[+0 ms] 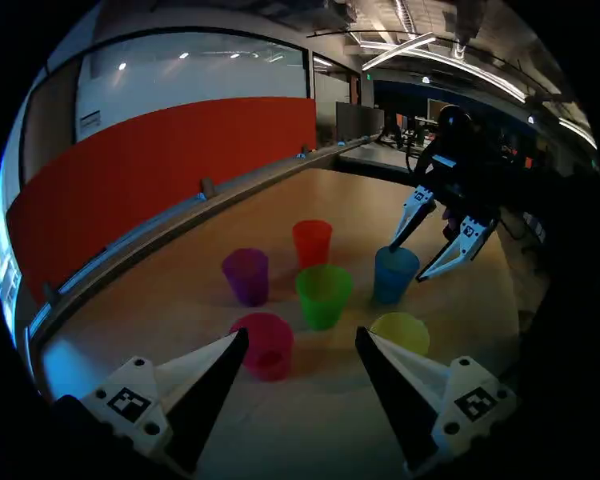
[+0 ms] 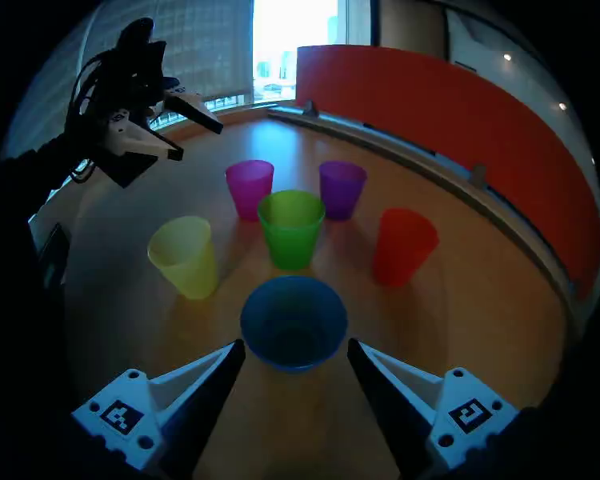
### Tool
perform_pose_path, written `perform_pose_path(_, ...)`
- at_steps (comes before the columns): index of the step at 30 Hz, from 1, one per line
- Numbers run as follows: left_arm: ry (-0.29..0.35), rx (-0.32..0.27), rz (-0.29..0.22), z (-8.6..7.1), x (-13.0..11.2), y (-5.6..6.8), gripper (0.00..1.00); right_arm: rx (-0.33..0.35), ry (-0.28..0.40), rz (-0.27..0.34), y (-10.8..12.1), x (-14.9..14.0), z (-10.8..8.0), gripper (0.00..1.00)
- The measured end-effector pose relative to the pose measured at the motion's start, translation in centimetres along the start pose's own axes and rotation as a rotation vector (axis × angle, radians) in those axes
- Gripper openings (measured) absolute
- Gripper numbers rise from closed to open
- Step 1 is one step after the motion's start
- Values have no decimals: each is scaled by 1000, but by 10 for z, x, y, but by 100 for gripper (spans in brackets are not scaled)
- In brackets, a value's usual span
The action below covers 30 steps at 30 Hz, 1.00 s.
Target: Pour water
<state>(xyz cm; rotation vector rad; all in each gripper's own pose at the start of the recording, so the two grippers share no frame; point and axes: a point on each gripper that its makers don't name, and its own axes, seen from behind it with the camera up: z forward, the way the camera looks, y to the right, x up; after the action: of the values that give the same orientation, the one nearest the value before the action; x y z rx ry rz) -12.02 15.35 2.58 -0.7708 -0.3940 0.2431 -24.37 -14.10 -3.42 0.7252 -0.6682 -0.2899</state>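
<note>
Several plastic cups stand in a cluster on a wooden table. A blue cup sits just ahead of my right gripper, between its open fingertips, apart from both. Beyond it are a green cup, yellow cup, red cup, magenta cup and purple cup. My left gripper is open near the table, with the magenta cup and yellow cup close in front. Across the cluster, the right gripper straddles the blue cup.
A red wall panel with a rail runs along the table's far edge. Bare tabletop lies left of the cups. The left gripper, held in a hand, hovers beyond the magenta cup. Windows and office desks are behind.
</note>
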Motion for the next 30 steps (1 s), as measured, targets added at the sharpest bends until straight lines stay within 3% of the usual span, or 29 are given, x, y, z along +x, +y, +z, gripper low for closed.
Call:
perform_pose_path(20, -12, -32, 14, 29, 6, 2, 100, 19, 35, -4, -1, 8, 23, 100)
perform_pose_path(25, -10, -40, 8, 34, 9, 1, 100, 21, 40, -18, 0, 9, 25, 92)
perform_pose_path(30, -11, -44, 10, 39, 10, 0, 100, 20, 46, -38, 0, 9, 25, 91)
